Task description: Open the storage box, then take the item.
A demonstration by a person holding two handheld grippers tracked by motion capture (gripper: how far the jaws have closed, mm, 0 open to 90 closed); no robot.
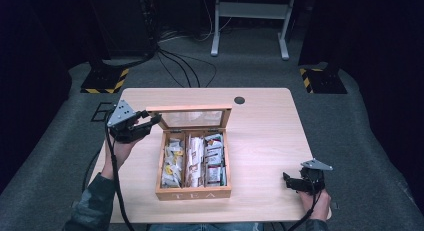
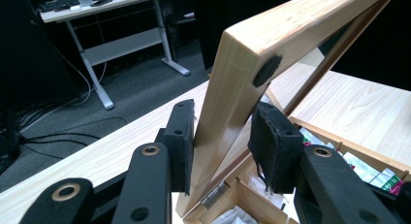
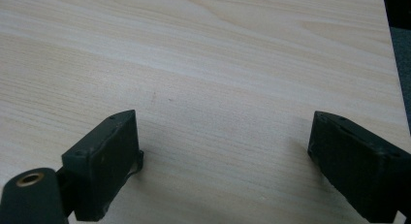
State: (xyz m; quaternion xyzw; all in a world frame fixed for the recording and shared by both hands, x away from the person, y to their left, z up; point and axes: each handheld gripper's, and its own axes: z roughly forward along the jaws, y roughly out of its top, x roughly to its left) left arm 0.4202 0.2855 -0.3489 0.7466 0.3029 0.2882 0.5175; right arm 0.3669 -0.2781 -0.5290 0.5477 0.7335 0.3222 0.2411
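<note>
- A light wooden tea box (image 1: pixel 192 192) with "TEA" on its front wall sits at the middle of the pale wood-grain table (image 1: pixel 260 141), and its glass-paned wooden lid (image 1: pixel 190 117) stands raised at the back.
- The box's compartments hold rows of paper tea bag packets (image 1: pixel 194 161), white and coloured.
- The left gripper (image 1: pixel 150 122), held in the person's left hand (image 1: pixel 117 150), is at the lid's left corner; in the left gripper view its two black pads (image 2: pixel 180 136) straddle the lid's wooden frame (image 2: pixel 242 83), one pad against it and the other just beside it.
- The right gripper (image 1: pixel 289 181), held in the right hand (image 1: pixel 316 200), is low over the table's right front part, well apart from the box, with its jaws spread wide over bare wood.
</note>
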